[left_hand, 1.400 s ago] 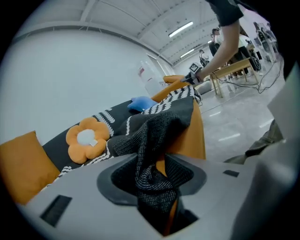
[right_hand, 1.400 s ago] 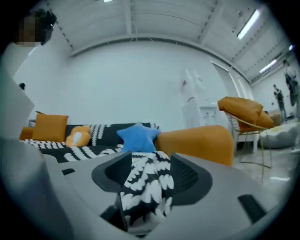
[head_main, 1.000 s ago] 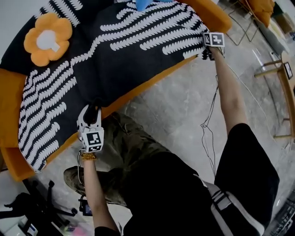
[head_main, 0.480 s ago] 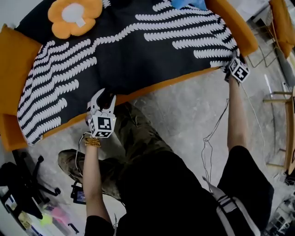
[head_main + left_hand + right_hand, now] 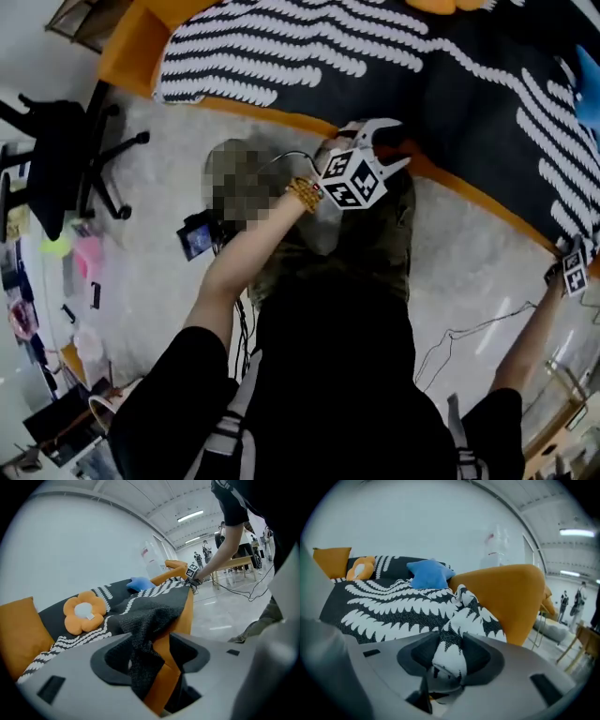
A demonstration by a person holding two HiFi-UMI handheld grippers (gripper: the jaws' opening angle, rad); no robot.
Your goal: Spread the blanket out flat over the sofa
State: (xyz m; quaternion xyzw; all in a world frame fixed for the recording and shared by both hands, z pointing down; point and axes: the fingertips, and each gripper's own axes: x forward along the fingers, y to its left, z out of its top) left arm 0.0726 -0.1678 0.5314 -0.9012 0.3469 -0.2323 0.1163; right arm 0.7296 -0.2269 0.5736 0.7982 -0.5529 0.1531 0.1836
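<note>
the blanket (image 5: 375,56) is seen laid almost flat over the sofa (image 5: 131,52) at twelve o'clock, and the left gripper (image 5: 386,141) at one and right gripper (image 5: 572,248) at three have just been opened, its edge loose between the jaws, so only smoothing seems left.

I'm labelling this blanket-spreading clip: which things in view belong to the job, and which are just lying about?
Job: blanket, sofa, left gripper, right gripper; both pairs of jaws have just been opening, with the blanket's edge between each.
Lying about: flower cushion, blue cushion, office chair.
</note>
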